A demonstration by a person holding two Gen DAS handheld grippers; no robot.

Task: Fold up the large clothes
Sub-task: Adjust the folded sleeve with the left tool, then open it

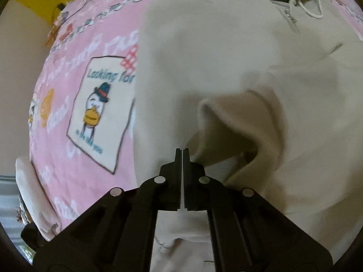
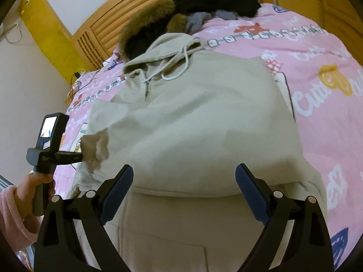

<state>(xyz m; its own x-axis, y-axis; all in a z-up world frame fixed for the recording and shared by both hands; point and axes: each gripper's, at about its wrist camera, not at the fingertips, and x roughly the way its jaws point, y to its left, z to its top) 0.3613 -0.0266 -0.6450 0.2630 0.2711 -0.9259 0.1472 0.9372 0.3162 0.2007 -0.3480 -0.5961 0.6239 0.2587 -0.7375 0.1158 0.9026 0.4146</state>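
A beige hoodie [image 2: 192,117] is lying spread on the pink bedspread [image 2: 329,136]. The left gripper [image 1: 182,150] is pinching the sleeve cuff [image 1: 226,122] with clenched jaws, while the right gripper [image 2: 184,179] is hovering with jaws released above the hem.

- Hoodie [image 2: 192,122] lies spread on the bed [image 2: 322,136], hood toward the headboard [image 2: 109,27].
- Coat [image 2: 204,6] lies behind the hood, against the headboard.
- Left gripper [image 2: 68,156] at the hoodie's left edge.

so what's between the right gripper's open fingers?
Only the beige hoodie: its folded lower edge spans the gap between the right gripper pads, apparently untouched. Right wrist view shows it.
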